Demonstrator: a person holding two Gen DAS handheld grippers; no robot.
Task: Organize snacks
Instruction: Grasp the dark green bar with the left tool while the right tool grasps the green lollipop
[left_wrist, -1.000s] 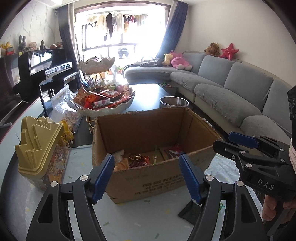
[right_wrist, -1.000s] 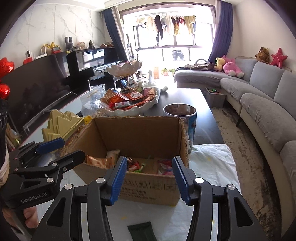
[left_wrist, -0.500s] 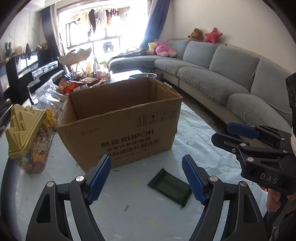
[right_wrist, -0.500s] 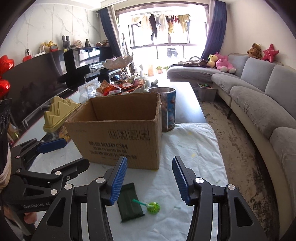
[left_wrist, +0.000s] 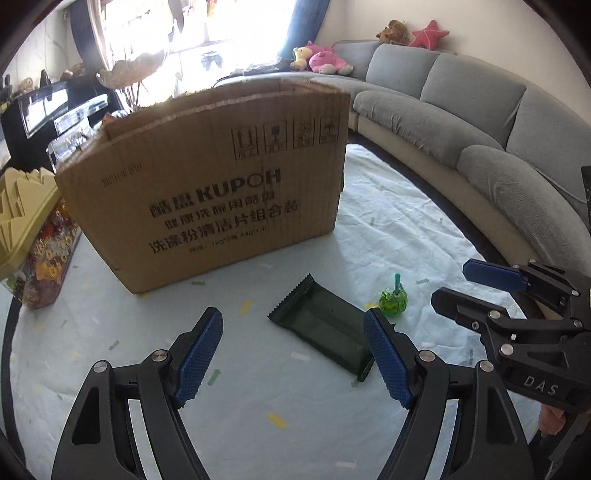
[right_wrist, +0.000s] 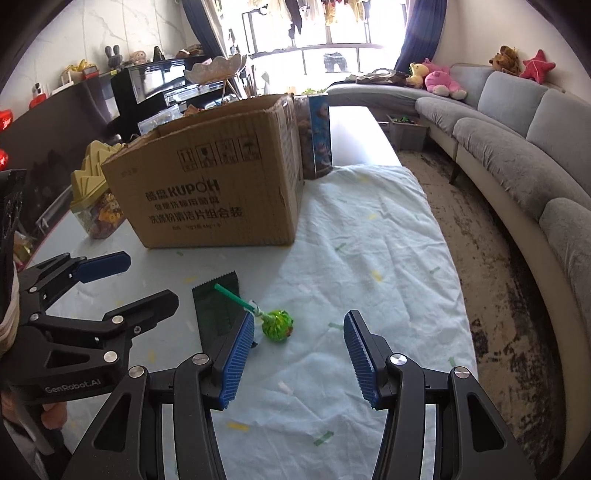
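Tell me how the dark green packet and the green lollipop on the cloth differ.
The dark green packet is flat and rectangular with crimped ends; the green lollipop is a round ball on a stick. The packet is dull and dark, the lollipop bright and shiny. Both lie on the white cloth in front of the cardboard box.

left gripper (left_wrist: 293, 350) fingers apart, empty | dark green packet (left_wrist: 325, 326) on cloth | lollipop (left_wrist: 393, 300) beside it

Both tongs (left_wrist: 293, 350) (right_wrist: 299, 360) (blue-padded) agape, empty
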